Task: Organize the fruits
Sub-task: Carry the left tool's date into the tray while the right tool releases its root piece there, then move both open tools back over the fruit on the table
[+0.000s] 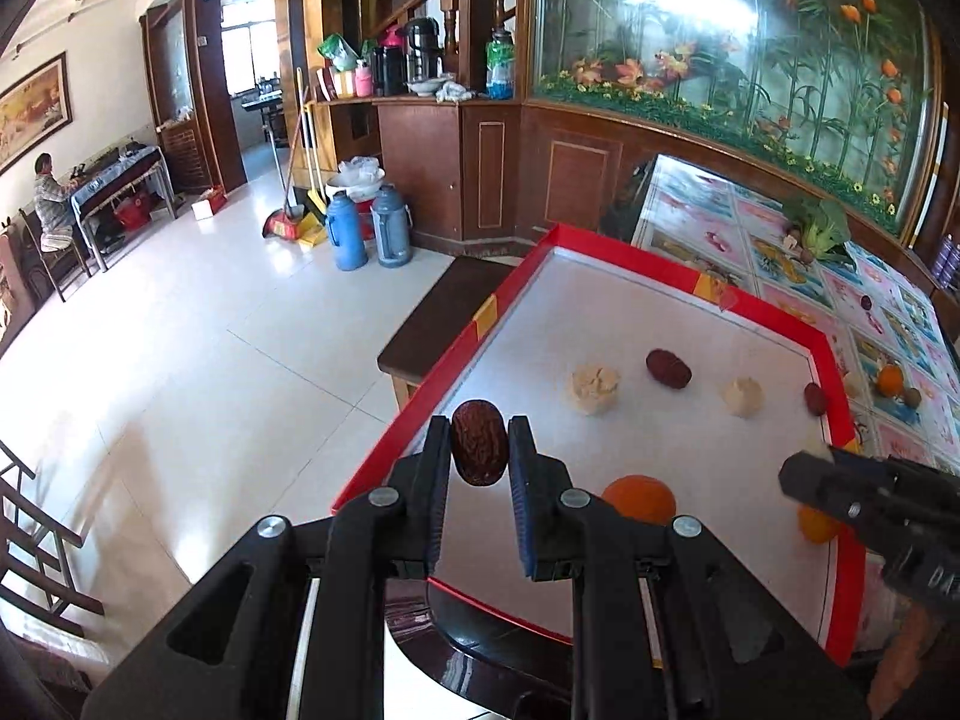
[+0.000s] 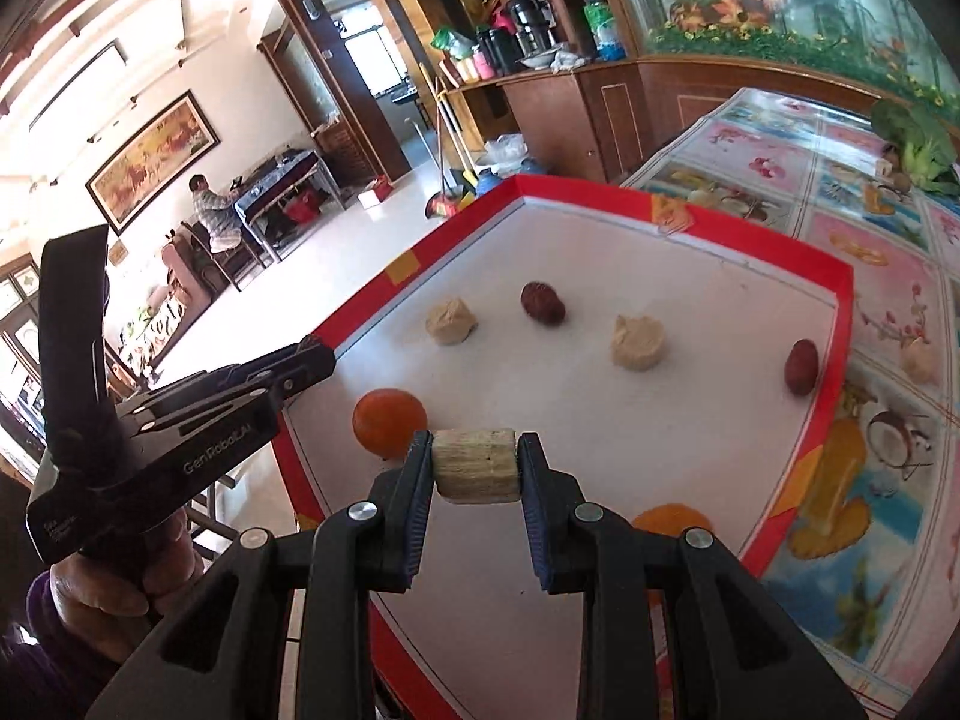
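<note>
While a wrinkled red date [image 1: 478,443] sits pinched between the jaws of the left gripper [image 1: 478,450] at lower centre, over the red-rimmed tray [image 1: 774,311], the right gripper [image 2: 476,468] is clamped on a beige block [image 2: 476,465] at lower centre of its own view. Both loads seem mid-carry. On the tray lie two dates, two beige lumps and two oranges [image 2: 389,423]. Next, probably, each piece must be set down beside its own kind.
</note>
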`<state>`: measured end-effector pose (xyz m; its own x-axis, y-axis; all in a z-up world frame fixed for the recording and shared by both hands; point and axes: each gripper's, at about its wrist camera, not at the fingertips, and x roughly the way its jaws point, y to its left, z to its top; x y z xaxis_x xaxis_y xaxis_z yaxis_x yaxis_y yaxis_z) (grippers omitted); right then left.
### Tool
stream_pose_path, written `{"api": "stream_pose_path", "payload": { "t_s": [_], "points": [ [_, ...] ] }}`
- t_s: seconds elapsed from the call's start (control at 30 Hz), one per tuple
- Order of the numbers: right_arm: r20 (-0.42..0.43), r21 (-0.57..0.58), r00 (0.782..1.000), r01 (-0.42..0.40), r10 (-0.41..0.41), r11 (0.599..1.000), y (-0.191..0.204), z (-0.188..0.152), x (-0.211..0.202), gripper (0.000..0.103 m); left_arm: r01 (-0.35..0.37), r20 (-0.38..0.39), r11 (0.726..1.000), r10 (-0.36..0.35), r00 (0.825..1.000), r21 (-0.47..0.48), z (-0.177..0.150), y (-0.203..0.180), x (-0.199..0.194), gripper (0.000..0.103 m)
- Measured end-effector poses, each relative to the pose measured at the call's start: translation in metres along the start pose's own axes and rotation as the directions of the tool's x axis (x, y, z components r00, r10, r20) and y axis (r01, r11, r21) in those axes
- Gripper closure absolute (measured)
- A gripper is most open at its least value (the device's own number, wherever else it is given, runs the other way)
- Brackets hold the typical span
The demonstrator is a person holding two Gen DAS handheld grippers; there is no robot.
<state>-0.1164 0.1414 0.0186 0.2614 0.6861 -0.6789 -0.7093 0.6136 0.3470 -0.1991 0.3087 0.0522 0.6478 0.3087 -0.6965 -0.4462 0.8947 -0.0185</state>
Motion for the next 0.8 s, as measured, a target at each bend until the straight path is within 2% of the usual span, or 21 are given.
{"api": "stream_pose_path", "payload": {
  "t_s": [0.4, 0.53, 0.57, 0.63, 0.7, 0.77, 0.8],
  "points": [
    [-0.053, -0.073, 0.998, 0.04, -0.044, 0.997, 0.014, -0.011, 0.011, 0.074, 0.0, -0.077, 1.0, 0.0, 0.997, 0.007, -0.007, 0.002, 0.02, 0.082],
    [-0.052, -0.078, 0.998, 0.03, -0.034, 0.997, 0.014, -0.013, 0.006, 0.06, 0.001, -0.111, 1.0, 0.001, 0.994, 0.015, -0.008, -0.001, 0.026, 0.081],
    [-0.037, -0.079, 0.999, 0.029, -0.032, 0.996, 0.013, -0.013, 0.002, 0.06, 0.002, -0.115, 1.0, 0.0, 0.993, 0.017, -0.008, -0.002, 0.027, 0.078],
    [-0.008, -0.07, 1.0, 0.016, -0.016, 0.997, 0.009, -0.011, -0.008, 0.06, -0.009, -0.123, 1.0, 0.012, 0.992, 0.026, -0.009, -0.003, 0.028, 0.049],
    [0.026, -0.056, 1.0, 0.005, -0.004, 0.998, 0.004, -0.009, -0.017, 0.058, -0.018, -0.11, 0.999, 0.021, 0.994, 0.029, -0.009, -0.003, 0.025, 0.041],
    [0.082, -0.03, 0.997, 0.014, -0.012, 0.999, -0.006, -0.007, -0.031, 0.05, -0.025, -0.105, 0.999, 0.028, 0.994, 0.032, -0.008, -0.002, 0.022, 0.039],
    [0.095, -0.022, 0.995, 0.019, -0.017, 1.0, -0.009, -0.007, -0.035, 0.049, -0.027, -0.105, 0.999, 0.03, 0.994, 0.028, -0.007, -0.001, 0.021, 0.035]
  ]
}}
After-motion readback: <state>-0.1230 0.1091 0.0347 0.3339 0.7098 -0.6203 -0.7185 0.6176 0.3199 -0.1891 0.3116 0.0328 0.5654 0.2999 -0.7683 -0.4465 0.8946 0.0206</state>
